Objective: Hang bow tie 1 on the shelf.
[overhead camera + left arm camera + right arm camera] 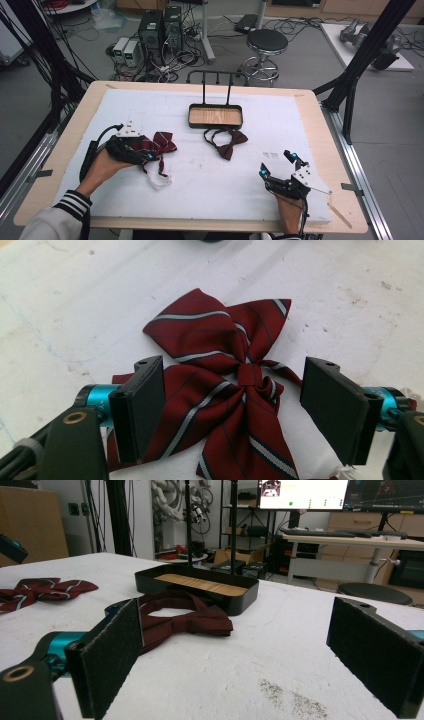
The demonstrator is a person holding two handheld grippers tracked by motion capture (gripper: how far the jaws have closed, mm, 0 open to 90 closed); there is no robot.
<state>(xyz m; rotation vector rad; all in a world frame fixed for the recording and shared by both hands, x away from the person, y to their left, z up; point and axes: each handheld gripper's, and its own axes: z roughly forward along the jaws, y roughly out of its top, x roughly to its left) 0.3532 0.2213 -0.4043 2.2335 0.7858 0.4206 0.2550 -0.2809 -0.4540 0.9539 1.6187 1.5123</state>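
A dark red bow tie with grey stripes point(164, 142) lies on the white mat, left of centre, its white strap point(160, 181) trailing toward me. My left gripper point(149, 149) hangs over it, open, and in the left gripper view its gripper point(235, 387) has one pad on each side of the striped bow tie point(220, 340), not touching the knot. A plain maroon bow tie point(227, 142) lies in front of a black tray with a wooden floor point(216, 116). My right gripper point(276, 164) rests open near the front right, empty, facing the plain bow tie point(185, 617) and the tray point(200, 587).
A black hanger rack point(217, 80) rises behind the tray. The white mat point(210, 190) covers most of the wooden table. Beyond the far edge are a stool point(266, 42), computer towers point(160, 30) and cables on the floor. Black frame posts point(365, 55) stand at the right.
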